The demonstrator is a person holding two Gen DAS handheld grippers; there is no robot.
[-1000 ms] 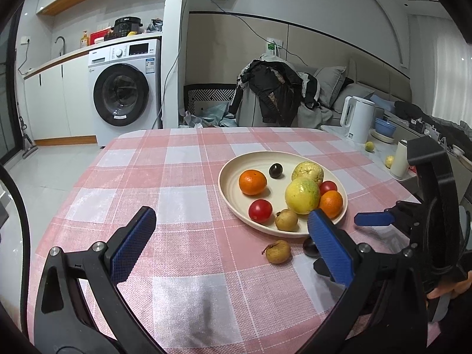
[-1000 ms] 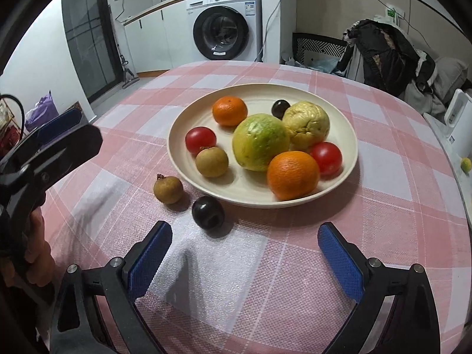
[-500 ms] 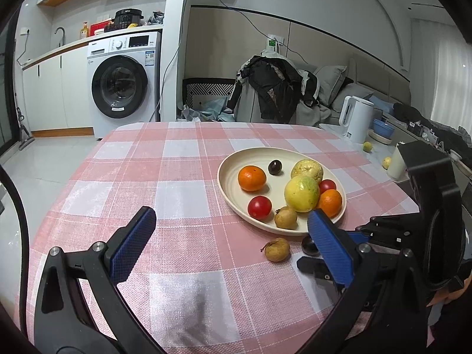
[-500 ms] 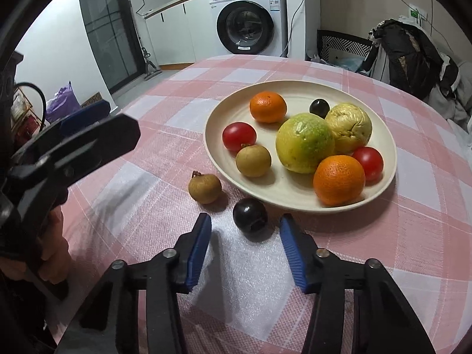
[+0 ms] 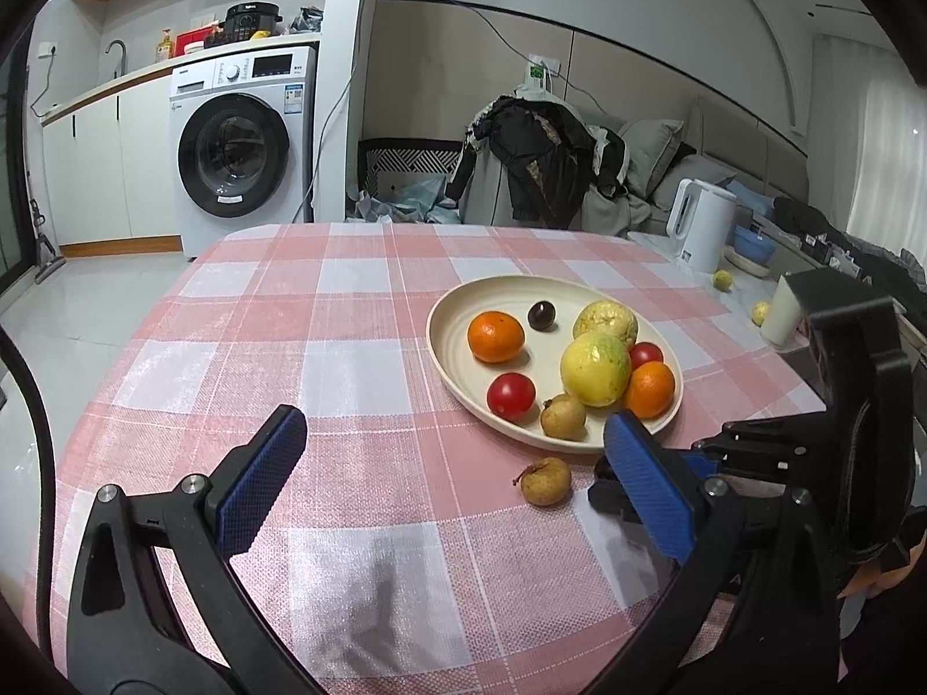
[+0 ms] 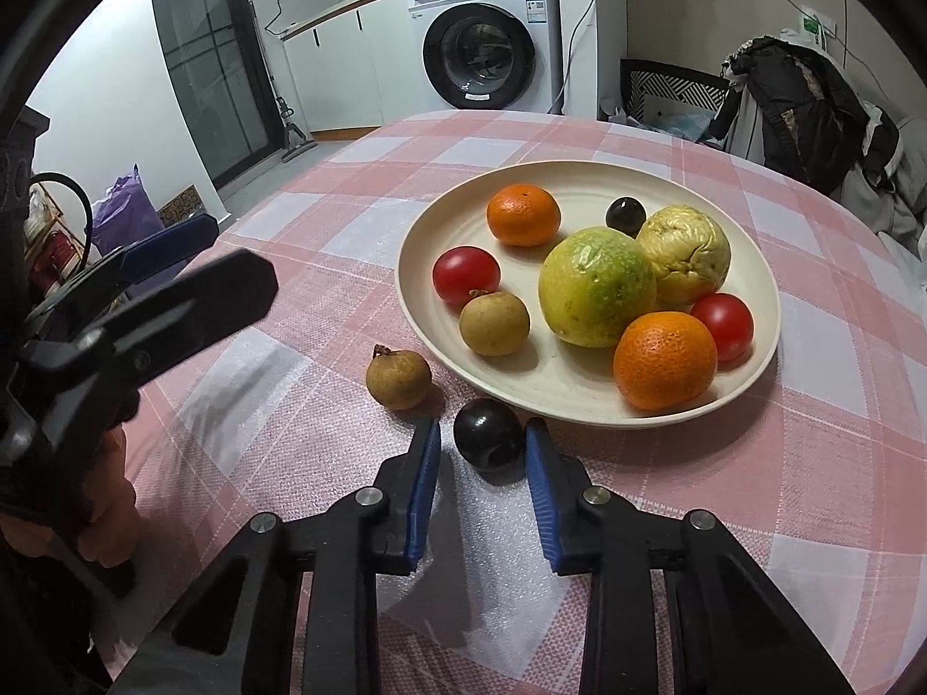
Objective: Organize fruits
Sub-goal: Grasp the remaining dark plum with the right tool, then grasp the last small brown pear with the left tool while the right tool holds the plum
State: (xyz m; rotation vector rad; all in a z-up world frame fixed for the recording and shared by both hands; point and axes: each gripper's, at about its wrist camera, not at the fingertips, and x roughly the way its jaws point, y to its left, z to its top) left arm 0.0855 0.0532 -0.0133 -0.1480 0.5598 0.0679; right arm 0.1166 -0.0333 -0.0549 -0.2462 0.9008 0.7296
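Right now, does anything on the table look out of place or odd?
Two fruits lie on the tablecloth just off the plate: a brown longan and a dark plum, which sits between the right gripper fingers. One pale yellow fruit on the plate looks wrinkled. Nothing is spilled.

left hand-held gripper (image 5: 452, 475) wide, right hand-held gripper (image 6: 482, 457) narrowed

This is a lived-in home, an open room joining kitchen and lounge. Far ahead of the left claw, to its left, a washing machine (image 5: 240, 153) sits under a counter with a sink tap (image 5: 116, 49). Ahead to its right, a sofa (image 5: 654, 174) piled with clothes (image 5: 539, 162), and an electric kettle (image 5: 701, 226).
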